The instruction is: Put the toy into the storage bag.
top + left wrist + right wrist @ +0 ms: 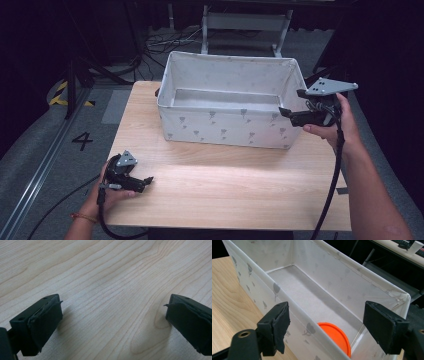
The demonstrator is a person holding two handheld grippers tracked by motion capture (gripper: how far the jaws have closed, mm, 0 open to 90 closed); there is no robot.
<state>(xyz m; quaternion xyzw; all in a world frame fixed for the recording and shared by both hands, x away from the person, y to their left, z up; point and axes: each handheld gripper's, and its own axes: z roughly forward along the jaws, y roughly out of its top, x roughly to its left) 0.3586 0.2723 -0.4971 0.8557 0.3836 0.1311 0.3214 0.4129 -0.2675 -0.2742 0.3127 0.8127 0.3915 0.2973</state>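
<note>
My right gripper hangs at the right end of the white fabric box, its fingers spread wide with nothing between them. In the right gripper view they straddle the box's near corner: one finger sits outside the long wall, over the table, and the other sits beyond the end wall. The orange disc lies flat on the box floor in that near corner, below and between my fingers, well beneath them and untouched. The long wall's rim hides part of its edge.

My left gripper rests low at the table's front left, well apart from the box. Its fingers are also released and wide apart, with bare wood grain between them.
</note>
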